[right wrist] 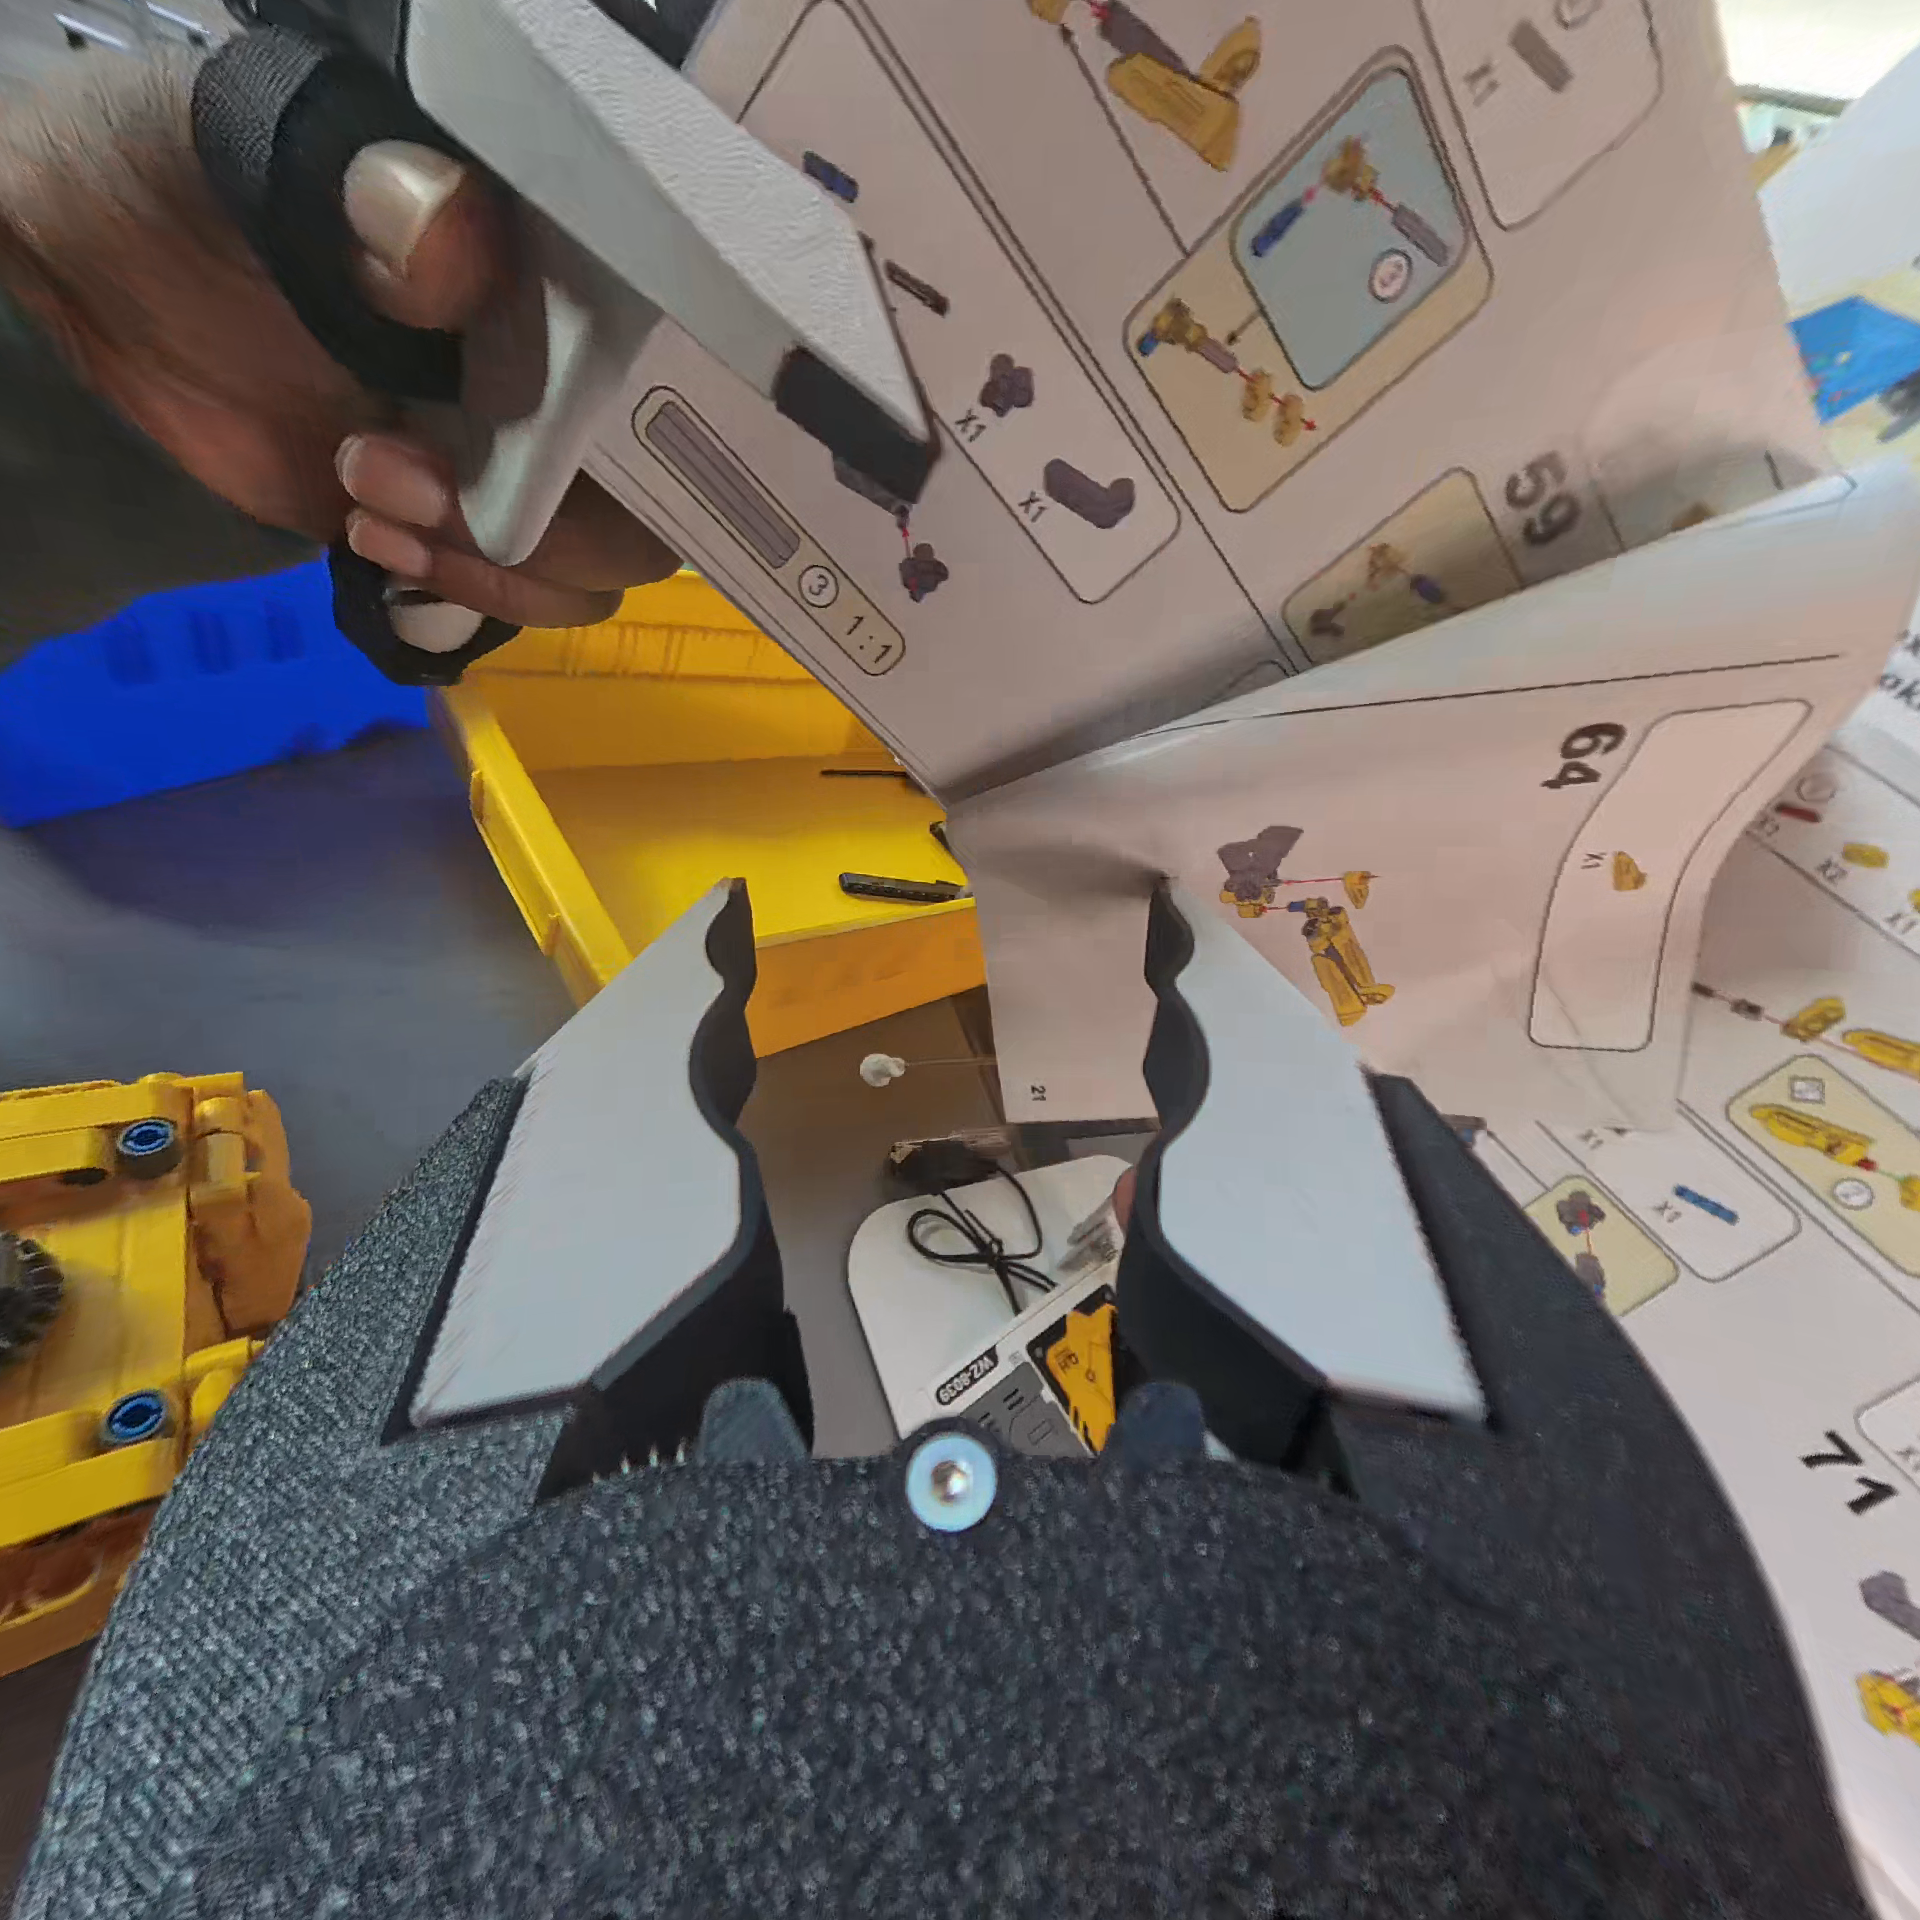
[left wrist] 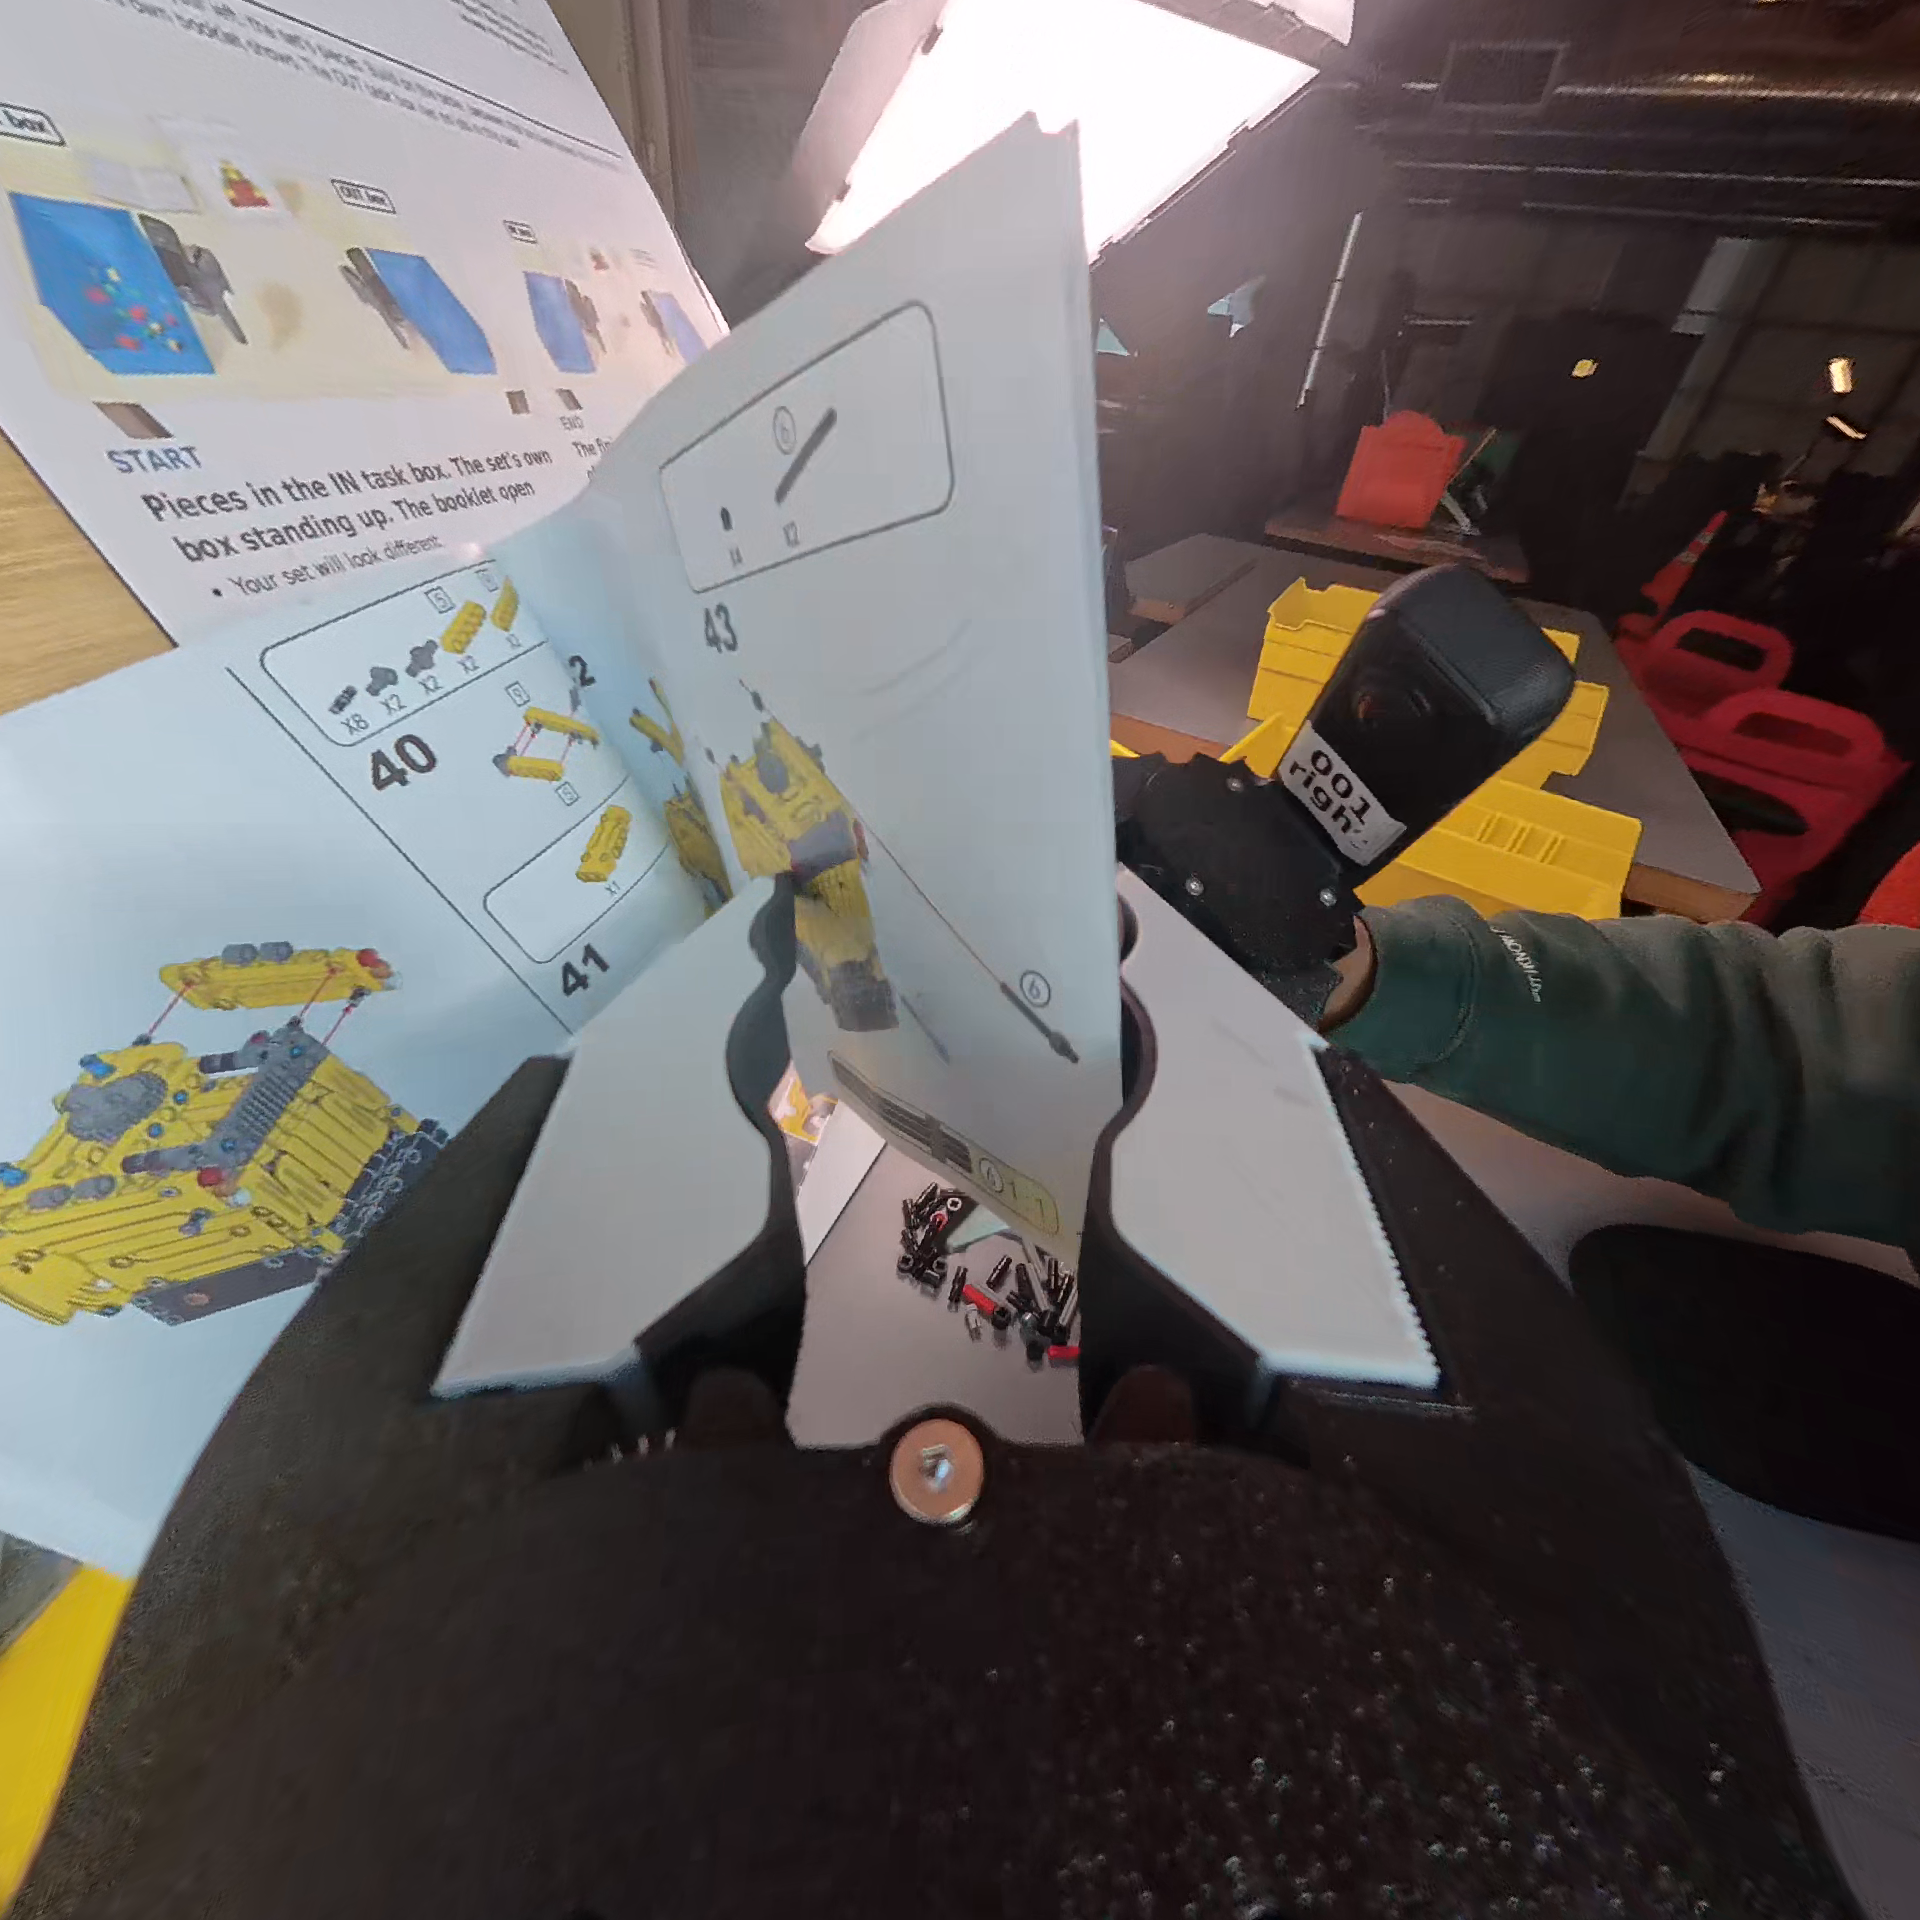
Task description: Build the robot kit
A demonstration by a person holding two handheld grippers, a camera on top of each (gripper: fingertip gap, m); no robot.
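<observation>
Two grippers work one booklet (left wrist: 894, 644). We see our left gripper (left wrist: 940, 940) with jaws spread wide, a lifted page standing between them and lying against the right finger; no pinch is evident. In the right wrist view our right gripper (right wrist: 951, 904) is also spread, holding nothing, its right fingertip touching the corner of a curled page (right wrist: 1091, 935). The booklet lies fanned on the worktop (right wrist: 312, 935), beside a yellow tray (right wrist: 686, 831).

Risks, as we judge them: the unclamped page could slip and flop shut; a hard close could crease it. Small black pins (left wrist: 987, 1278) lie loose below and could scatter.
</observation>
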